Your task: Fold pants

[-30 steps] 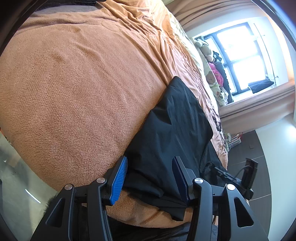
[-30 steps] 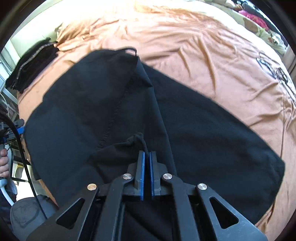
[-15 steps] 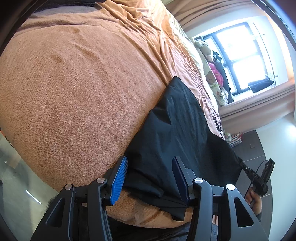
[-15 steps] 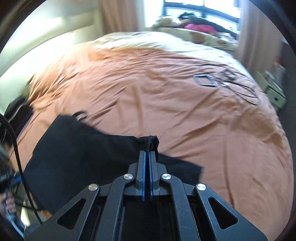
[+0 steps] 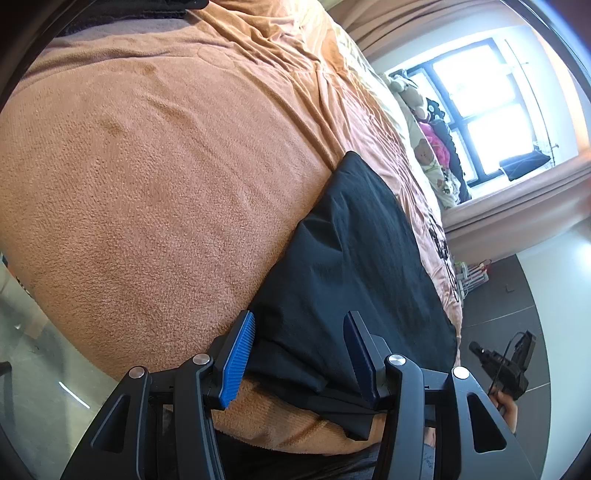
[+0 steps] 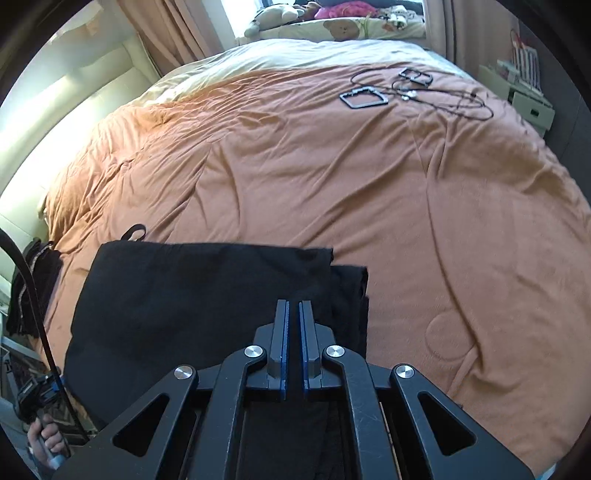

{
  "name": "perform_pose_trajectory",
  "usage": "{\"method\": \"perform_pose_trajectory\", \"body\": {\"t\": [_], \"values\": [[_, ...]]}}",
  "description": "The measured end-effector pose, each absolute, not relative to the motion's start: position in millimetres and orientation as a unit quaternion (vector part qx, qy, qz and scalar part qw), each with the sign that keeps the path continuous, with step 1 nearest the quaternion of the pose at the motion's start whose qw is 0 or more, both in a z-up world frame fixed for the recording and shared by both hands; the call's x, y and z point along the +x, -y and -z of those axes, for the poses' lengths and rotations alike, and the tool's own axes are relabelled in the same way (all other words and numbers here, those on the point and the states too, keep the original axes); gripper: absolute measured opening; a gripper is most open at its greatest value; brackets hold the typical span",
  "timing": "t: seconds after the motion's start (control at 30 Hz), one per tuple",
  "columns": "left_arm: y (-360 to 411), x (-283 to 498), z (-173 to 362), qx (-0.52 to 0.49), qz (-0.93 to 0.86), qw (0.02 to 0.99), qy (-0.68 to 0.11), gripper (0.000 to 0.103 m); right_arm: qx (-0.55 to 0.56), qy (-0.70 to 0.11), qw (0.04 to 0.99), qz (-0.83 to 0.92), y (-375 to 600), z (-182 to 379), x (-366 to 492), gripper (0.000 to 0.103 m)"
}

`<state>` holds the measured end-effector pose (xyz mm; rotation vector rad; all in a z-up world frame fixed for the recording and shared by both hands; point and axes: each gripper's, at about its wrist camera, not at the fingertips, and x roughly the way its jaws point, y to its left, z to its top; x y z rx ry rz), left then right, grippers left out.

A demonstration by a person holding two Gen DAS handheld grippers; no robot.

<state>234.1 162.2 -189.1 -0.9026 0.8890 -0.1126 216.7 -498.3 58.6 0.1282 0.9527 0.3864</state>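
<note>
The black pants lie folded in a flat rectangle near the front edge of the orange blanket. My left gripper stands open, its blue pads on either side of the pants' near corner and not pressing it. My right gripper hovers over the right end of the fold, shut, with no cloth showing at its tips. In the left wrist view the right gripper sits in a hand just past the pants' far corner. The left gripper shows dimly at the lower left of the right wrist view.
Black cables and two small frames lie on the far part of the bed. Stuffed toys line the window end. A dark clothes pile sits at the left edge. A small drawer unit stands beside the bed, over dark floor.
My right gripper swung across with a bunch of black cloth at its tips; the pants now lie doubled over and no cloth shows there. The left gripper has kept still.
</note>
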Motion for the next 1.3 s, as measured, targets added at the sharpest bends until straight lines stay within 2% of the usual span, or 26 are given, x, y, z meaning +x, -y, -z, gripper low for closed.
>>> {"method": "perform_pose_trajectory", "body": {"t": [0.07, 0.1, 0.2, 0.23, 0.73, 0.77, 0.83, 1.07, 1.3], "values": [[-161, 235, 189, -0.420, 0.052, 0.805, -0.417, 0.052, 0.080, -0.462, 0.863, -0.189, 505, -50, 212, 0.003], [-161, 235, 189, -0.420, 0.052, 0.805, -0.417, 0.052, 0.087, -0.465, 0.860, -0.192, 522, -52, 219, 0.007], [-160, 234, 189, -0.419, 0.051, 0.805, -0.418, 0.052, 0.109, -0.468, 0.853, -0.206, 539, -46, 218, 0.032], [-160, 234, 189, -0.419, 0.050, 0.805, -0.418, 0.052, 0.112, -0.466, 0.852, -0.209, 542, -43, 216, 0.036], [-158, 240, 193, -0.411, 0.047, 0.805, -0.425, 0.052, 0.141, -0.506, 0.824, -0.212, 554, -8, 226, 0.036], [-158, 240, 193, -0.410, 0.048, 0.805, -0.426, 0.052, 0.141, -0.507, 0.823, -0.213, 551, -8, 227, 0.035], [-158, 242, 193, -0.409, 0.048, 0.805, -0.427, 0.052, 0.143, -0.505, 0.823, -0.217, 551, -9, 229, 0.004], [-160, 245, 186, -0.399, 0.047, 0.809, -0.428, 0.052, 0.134, -0.463, 0.849, -0.217, 565, -39, 208, 0.001], [-162, 261, 182, -0.385, 0.057, 0.812, -0.436, 0.052, 0.125, -0.458, 0.861, -0.181, 576, -37, 188, 0.001]]}}
